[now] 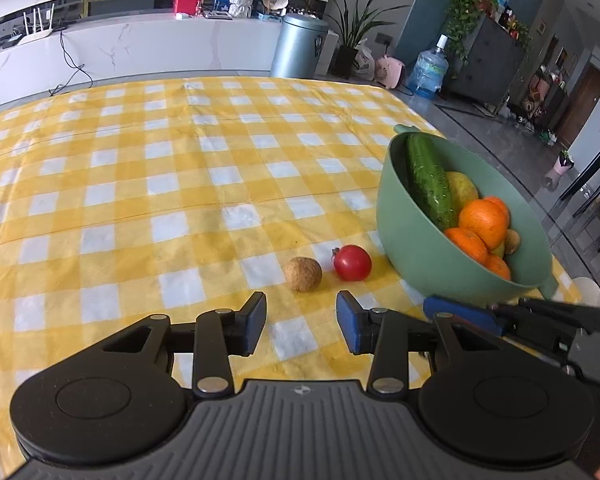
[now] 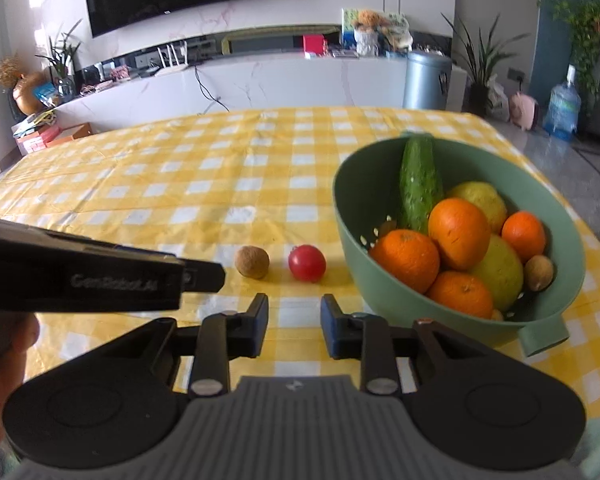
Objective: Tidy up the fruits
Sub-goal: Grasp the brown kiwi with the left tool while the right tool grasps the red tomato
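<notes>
The only legible writing is the white lettering "GenRobot.AI" on the black body of the left gripper [image 2: 204, 276], seen from the right wrist view. A small emblem on each grey gripper housing cannot be read. Labels on the distant shelf items and on the water bottle [image 1: 428, 68] are too small to make out.

Count of loose items on the yellow checked tablecloth [image 1: 160, 168]: 1 brown round fruit [image 1: 303, 274] and 1 red tomato [image 1: 352, 262], lying just beside each other but apart.

Count inside the green bowl [image 2: 352, 216]: 1 cucumber [image 2: 418, 184] leaning against the far wall, 4 oranges [image 2: 458, 232], 2 yellow-green fruits [image 2: 500, 272] and 1 brown round fruit [image 2: 539, 273] at the right rim. A further small piece at the near rim cannot be identified.

The left gripper [image 1: 301, 322] has its jaws parted, with nothing between them. The loose brown fruit sits just ahead of its left jaw and the tomato just ahead of its right jaw. The bowl stands ahead and to the right of the jaws.

The right gripper [image 2: 294, 326] shows a narrower gap, the jaws drawn near to their closest and grasping nothing. The tomato lies directly ahead of that gap, the loose brown fruit ahead and left of it, the bowl ahead and right.
</notes>
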